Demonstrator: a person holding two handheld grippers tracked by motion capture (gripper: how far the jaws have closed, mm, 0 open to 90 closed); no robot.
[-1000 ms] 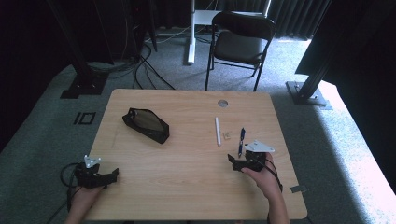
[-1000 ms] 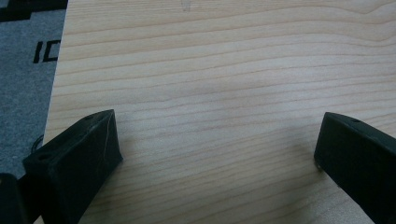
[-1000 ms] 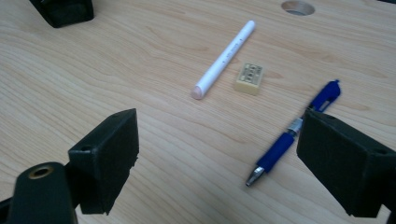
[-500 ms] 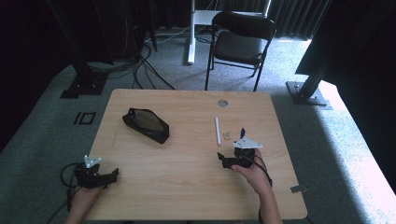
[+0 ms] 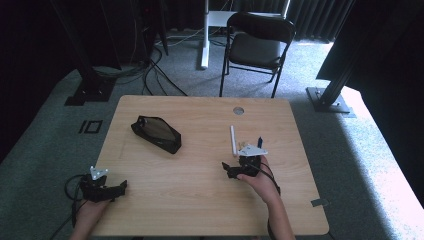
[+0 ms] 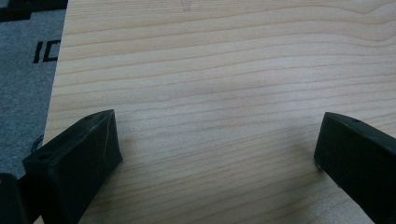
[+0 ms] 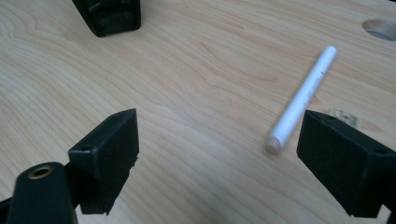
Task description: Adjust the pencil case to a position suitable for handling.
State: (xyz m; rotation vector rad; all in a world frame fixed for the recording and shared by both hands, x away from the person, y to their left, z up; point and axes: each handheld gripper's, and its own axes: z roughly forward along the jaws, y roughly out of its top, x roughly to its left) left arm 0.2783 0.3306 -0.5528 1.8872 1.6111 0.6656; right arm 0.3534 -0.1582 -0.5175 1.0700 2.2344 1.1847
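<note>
The pale wooden bench (image 5: 200, 165) is mostly bare. The right claw (image 7: 219, 154), jaws wide, has the white pen (image 7: 302, 98) at two o'clock; swing right to straddle it mid-barrel before closing.

Two tools are counted, the left tool (image 5: 121, 187) and the right tool (image 5: 227, 169), each with two black jaws set wide apart. One white pen (image 5: 232, 140) is counted just beyond the right tool, and one dark blue pen (image 5: 259, 141) beside it. One black pouch (image 5: 156, 133) is counted farther off, between the tools. One desk (image 5: 190, 200) and one folding chair (image 5: 257, 42) are counted.
</note>
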